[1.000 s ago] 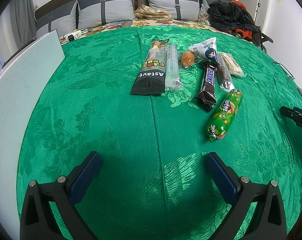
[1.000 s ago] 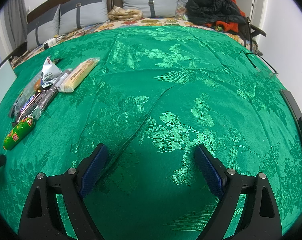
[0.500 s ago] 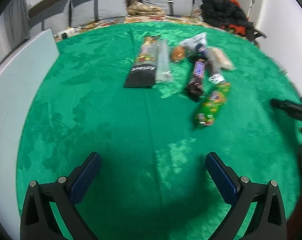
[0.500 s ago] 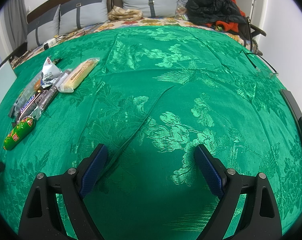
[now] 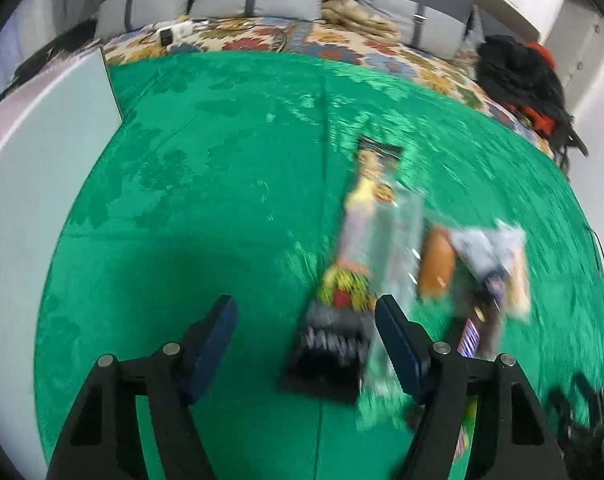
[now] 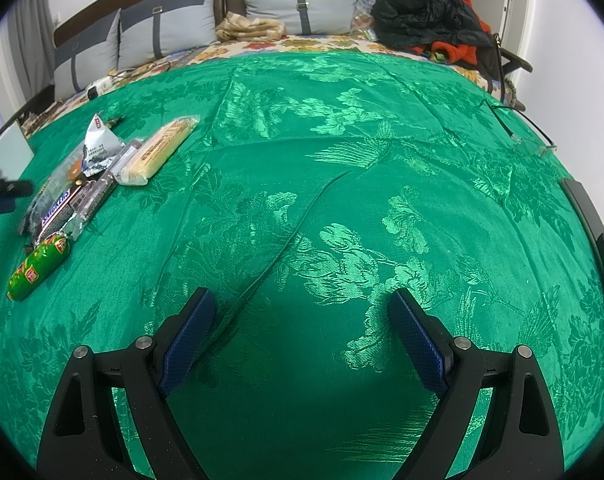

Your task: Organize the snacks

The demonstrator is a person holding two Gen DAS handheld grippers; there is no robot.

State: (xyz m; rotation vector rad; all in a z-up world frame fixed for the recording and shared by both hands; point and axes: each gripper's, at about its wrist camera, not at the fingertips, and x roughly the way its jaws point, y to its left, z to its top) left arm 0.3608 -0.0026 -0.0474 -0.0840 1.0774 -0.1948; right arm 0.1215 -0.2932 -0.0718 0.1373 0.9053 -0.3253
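the black pack [image 5: 333, 344] lies flat on the green cloth [image 5: 206, 200], its near end between the left tongs [image 5: 303, 332], whose jaws have just been closing in with the pads not on it yet, so nothing is held. looks like a light, thin, crinkly foil wrapper, likely slippery, soft enough to buckle; best pinched across its narrow width near that end. view is badly smeared here. a clear sleeve [image 5: 401, 264] lies touching its right edge, right by the right pad, and could get caught in the same pinch. beyond that an orange snack [image 5: 435, 264] and a pale pouch [image 5: 489, 252], then more wrappers, all packed close. right tongs [image 6: 302, 336] hover wide apart over bare cloth, empty, well away from the snickers [image 6: 56, 212], the green sausage [image 6: 38, 266] and the biscuit pack [image 6: 158, 152] at far left.
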